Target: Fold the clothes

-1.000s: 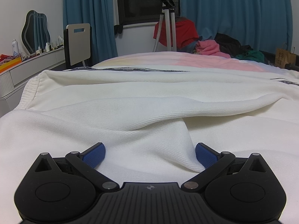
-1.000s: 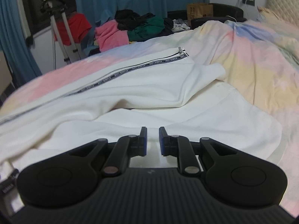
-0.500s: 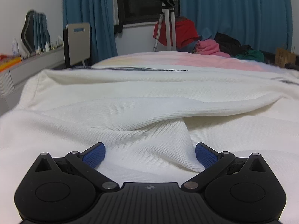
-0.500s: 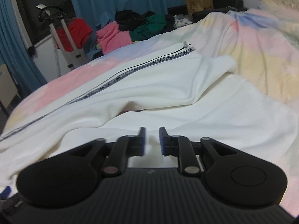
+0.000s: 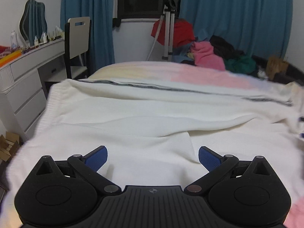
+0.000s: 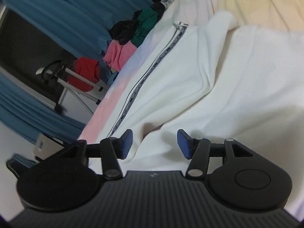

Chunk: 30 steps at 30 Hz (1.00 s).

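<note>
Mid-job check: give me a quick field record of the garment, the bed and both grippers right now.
garment: white zip-up top spread flat, one layer folded over
zipper: dark tape along its far edge
surface: pastel bedspread
left gripper: open, above the cloth, nothing between the pads
right gripper: rolled sideways, jaws opening, cloth fold behind the gap, not pinched
background: clothes pile past the bed

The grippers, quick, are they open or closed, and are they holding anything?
Left gripper: open, holding nothing, above the white garment.
Right gripper: jaws opening, white garment's edge between them, not pinched.
</note>
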### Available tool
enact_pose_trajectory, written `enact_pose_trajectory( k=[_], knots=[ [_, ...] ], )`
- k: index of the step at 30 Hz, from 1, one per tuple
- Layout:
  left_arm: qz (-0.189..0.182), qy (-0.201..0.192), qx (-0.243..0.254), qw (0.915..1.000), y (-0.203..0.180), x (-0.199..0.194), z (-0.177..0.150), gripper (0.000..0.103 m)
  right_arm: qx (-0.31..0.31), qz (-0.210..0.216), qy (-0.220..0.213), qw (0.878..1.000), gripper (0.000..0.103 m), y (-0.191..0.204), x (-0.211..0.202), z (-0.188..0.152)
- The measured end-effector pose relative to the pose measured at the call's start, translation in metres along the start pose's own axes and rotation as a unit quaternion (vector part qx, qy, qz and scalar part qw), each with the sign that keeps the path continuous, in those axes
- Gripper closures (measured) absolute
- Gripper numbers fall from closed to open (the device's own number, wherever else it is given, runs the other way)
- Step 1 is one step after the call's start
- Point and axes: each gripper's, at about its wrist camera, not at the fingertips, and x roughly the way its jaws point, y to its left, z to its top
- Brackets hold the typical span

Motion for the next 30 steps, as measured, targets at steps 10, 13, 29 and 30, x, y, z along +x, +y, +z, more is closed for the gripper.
enact_pose_trajectory(
  k=[10,13,29,30],
  knots=[
    [0.055,-0.032,-0.132,0.9892,0.107,-0.032,-0.01,0.001,0.073,-0.05,-0.053,0.995,0.051,-0.032,0.059,0.036],
    [0.07,-0.088,-0.136,0.9843,0.114,-0.038,-0.001,0.0,0.077,-0.063,-0.068,0.993,0.077,-0.039,0.068,0.047],
    [0.069,-0.021,-0.392,0.9171,0.215,-0.017,-0.033,0.004,0.041,-0.105,-0.083,0.99,0.092,-0.045,0.062,0.054],
    [0.072,-0.013,-0.401,0.9133,0.22,-0.017,-0.036,0.004,0.036,-0.103,-0.077,0.991,0.092,-0.042,0.056,0.053]
  ],
)
